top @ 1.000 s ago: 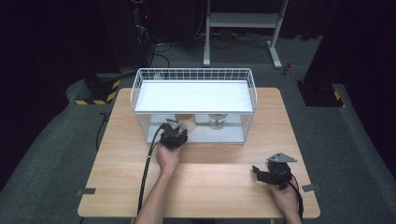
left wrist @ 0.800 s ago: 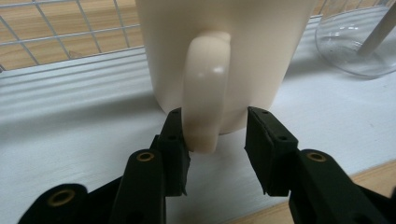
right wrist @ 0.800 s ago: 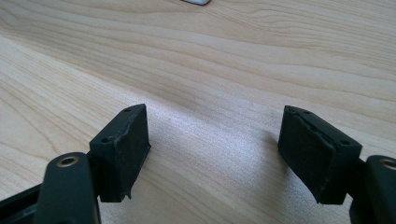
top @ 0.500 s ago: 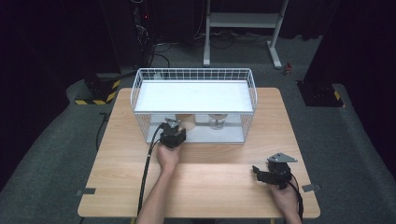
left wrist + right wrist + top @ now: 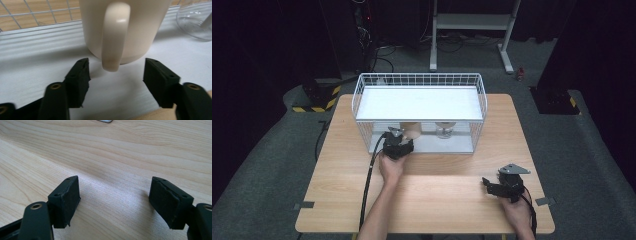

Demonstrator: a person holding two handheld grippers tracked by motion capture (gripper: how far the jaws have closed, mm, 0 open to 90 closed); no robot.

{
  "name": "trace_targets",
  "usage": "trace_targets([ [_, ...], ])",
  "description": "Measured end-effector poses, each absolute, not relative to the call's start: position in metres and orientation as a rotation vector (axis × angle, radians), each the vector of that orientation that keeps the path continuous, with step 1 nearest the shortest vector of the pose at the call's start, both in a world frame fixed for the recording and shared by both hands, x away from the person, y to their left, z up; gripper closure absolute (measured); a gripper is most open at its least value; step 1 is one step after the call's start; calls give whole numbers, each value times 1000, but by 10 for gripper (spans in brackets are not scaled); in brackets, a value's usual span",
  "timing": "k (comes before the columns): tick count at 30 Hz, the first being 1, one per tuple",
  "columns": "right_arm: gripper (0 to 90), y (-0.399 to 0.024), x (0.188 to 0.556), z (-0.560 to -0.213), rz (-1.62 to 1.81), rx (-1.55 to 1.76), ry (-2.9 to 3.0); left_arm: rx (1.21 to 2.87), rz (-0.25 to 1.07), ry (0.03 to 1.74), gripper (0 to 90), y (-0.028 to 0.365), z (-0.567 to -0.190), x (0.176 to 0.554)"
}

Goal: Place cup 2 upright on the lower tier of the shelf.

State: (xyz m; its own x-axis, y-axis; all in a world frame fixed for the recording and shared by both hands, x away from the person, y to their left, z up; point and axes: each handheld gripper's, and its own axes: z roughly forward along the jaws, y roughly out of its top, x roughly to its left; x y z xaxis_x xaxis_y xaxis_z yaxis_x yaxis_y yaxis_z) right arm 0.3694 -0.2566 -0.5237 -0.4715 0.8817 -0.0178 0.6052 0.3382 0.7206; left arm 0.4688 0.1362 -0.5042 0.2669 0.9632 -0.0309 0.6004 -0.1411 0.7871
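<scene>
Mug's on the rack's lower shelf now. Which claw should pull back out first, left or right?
Left, probably. The left claw sits at the cream mug, jaws just opened and clear of its handle, so it can back out. The right claw rests open on the table.

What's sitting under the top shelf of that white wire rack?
On the lower shelf of the wire rack stand a cream mug and a clear glass. The top shelf hides their upper parts from above.

mug (image 5: 125,27): glossy cream ceramic (smooth)
table (image 5: 125,152): matt wood grain
rack (image 5: 419,80): white coated wire
glass (image 5: 195,20): clear
</scene>
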Motion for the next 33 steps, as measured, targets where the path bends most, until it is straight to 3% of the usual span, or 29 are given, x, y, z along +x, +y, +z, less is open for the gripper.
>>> trace_targets([
  [10, 245, -257, 369, -524, 922, 1305, 2202, 1835, 642, 1377, 274, 145, -487, 454],
  [33, 245, -256, 369, -524, 923, 1313, 2201, 1753, 637, 1294, 273, 165, -467, 421],
])
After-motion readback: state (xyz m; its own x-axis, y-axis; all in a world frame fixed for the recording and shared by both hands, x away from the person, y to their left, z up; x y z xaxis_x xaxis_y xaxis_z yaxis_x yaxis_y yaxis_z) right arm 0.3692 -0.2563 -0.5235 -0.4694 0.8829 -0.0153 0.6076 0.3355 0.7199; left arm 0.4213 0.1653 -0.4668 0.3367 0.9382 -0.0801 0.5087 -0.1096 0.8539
